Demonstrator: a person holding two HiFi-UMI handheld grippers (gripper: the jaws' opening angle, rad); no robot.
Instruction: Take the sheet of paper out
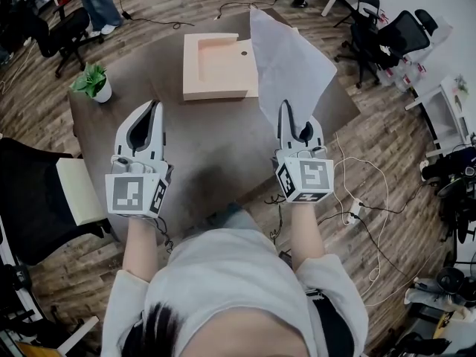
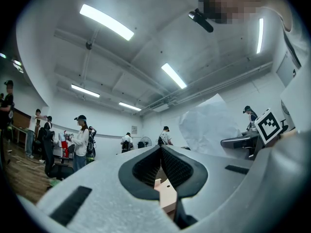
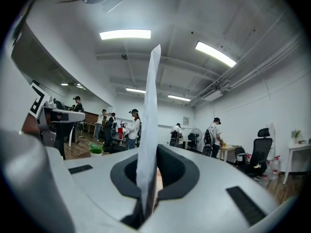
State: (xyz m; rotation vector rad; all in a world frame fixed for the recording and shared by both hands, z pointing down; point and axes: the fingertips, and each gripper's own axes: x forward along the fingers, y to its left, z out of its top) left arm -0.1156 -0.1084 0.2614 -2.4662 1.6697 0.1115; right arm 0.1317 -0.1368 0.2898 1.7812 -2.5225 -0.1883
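Note:
A white sheet of paper stands up in the air over the right part of the dark table, and my right gripper is shut on its lower edge. In the right gripper view the paper rises edge-on from between the closed pads. Behind it a shallow peach box lies open on the table. My left gripper hovers over the table's left side, shut with nothing in it. The left gripper view shows the box through the slit below the closed tips, and the paper to the right.
A small potted plant stands at the table's far left corner. Office chairs flank the table, and a cream seat is close on the left. Cables trail over the wooden floor at the right. Several people stand in the background.

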